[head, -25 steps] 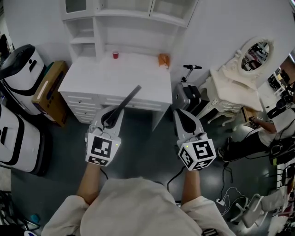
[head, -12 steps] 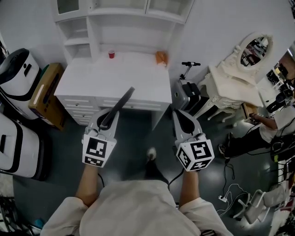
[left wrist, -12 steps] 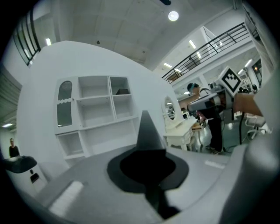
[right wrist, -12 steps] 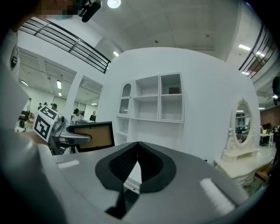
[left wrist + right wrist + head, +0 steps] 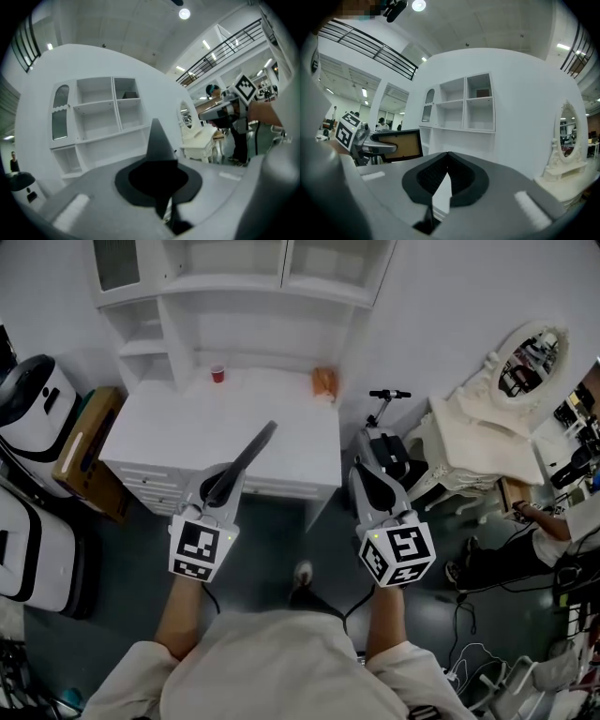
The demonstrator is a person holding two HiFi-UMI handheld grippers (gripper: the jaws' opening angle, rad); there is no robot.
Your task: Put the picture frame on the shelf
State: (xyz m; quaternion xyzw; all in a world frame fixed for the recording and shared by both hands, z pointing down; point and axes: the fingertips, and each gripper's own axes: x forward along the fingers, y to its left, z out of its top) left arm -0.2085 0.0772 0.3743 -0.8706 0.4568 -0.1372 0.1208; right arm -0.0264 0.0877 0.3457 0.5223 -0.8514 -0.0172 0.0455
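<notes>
The picture frame [image 5: 248,456] is a thin dark bar seen edge-on, rising from my left gripper [image 5: 223,486] over the white desk's front edge. That gripper is shut on the frame's lower end. In the left gripper view the frame [image 5: 156,138] stands as a dark wedge between the jaws, pointing at the white shelf unit [image 5: 99,117]. The right gripper view shows the frame's brown back [image 5: 397,145]. My right gripper [image 5: 367,476] hovers beside the desk's right end, shut and empty [image 5: 447,161]. The shelf unit [image 5: 239,296] stands on the desk's back.
On the white desk [image 5: 187,432] sit a small red cup [image 5: 217,374] and an orange object [image 5: 324,380] near the back. A scooter [image 5: 380,442] and a white vanity with mirror [image 5: 497,418] stand right. White machines [image 5: 33,404] and a cardboard box [image 5: 80,442] stand left.
The desk and shelves have slid down and closer in the head view as the person steps forward. Both grippers keep their pose; the frame stays gripped.
</notes>
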